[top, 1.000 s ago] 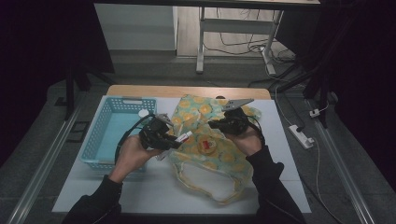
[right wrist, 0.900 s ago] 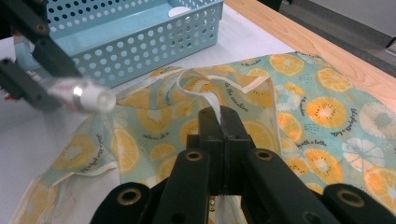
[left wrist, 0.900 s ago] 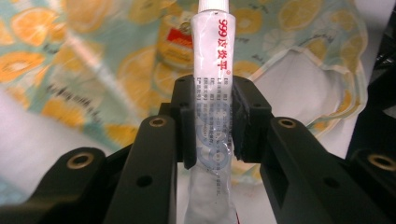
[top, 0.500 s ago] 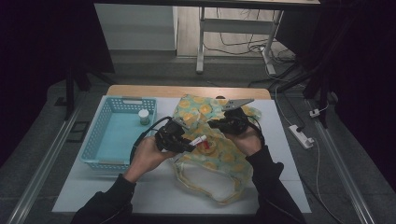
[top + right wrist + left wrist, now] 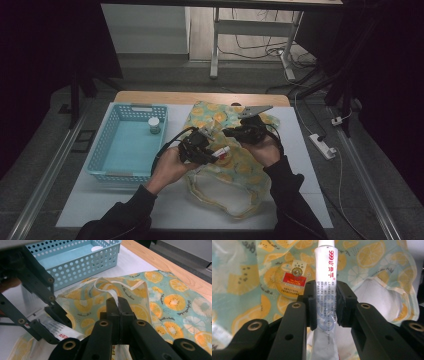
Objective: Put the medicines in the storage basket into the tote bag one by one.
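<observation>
My left gripper is shut on a white ointment tube with red print, held over the lemon-patterned fabric bag. A round tin with a red label lies on the bag's fabric just beyond the jaws. The bag's white lining shows to the right of the tube. My right gripper is shut on the bag's white-edged rim and holds it lifted. The right gripper view has the left gripper and the tube at its left.
A light blue perforated basket stands left of the bag with a small white jar in its far corner. A white power strip lies off the table's right side. The wooden table edge runs behind the white mat.
My left gripper has carried the tube to the right and a little down, from beside the basket to over the bag. The right gripper has kept still on the bag's rim.
</observation>
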`<state>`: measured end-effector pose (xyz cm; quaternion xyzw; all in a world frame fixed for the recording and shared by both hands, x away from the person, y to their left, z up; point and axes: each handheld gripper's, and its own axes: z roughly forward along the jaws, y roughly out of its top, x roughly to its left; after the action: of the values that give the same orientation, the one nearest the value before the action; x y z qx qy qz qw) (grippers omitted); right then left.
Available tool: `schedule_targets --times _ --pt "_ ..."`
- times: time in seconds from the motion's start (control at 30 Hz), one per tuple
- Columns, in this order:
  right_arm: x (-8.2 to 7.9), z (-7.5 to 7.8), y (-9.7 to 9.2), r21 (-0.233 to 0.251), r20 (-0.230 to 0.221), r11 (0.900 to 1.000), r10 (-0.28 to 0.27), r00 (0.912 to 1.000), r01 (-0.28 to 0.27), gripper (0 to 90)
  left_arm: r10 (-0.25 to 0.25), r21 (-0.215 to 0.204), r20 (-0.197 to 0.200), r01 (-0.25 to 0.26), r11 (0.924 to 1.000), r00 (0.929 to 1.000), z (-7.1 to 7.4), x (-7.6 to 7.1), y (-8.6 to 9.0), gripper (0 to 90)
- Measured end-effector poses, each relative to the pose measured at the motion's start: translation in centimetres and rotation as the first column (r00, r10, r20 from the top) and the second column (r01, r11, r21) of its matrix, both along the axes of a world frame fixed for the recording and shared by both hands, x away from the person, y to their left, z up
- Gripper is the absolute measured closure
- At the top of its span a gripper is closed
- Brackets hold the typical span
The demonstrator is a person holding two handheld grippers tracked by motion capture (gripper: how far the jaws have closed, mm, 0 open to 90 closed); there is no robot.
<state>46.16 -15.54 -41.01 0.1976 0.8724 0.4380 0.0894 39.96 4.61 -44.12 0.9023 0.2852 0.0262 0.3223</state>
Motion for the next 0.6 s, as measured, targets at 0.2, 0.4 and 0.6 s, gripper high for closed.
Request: schedule_targets --times 0.2,0.4,0.6 --pt "0.0 0.1 0.0 0.003 0.003 1.0 -0.001 1.0 0.0 89.2 0.009 0.019 0.021 -0.01 0.9998 0.9997 -1.0 0.9 -0.7 72.4" --pt "0.0 -0.1 0.0 -0.001 -0.002 1.0 -0.003 1.0 0.003 89.2 0.052 0.032 0.031 -0.053 0.9981 0.9981 -1.8 2.0 -1.0 72.4" --pt "0.0 0.0 0.1 0.001 -0.001 1.0 -0.01 1.0 0.01 89.3 0.109 0.06 0.025 -0.11 0.9921 0.9937 -2.8 3.2 -0.9 72.4"
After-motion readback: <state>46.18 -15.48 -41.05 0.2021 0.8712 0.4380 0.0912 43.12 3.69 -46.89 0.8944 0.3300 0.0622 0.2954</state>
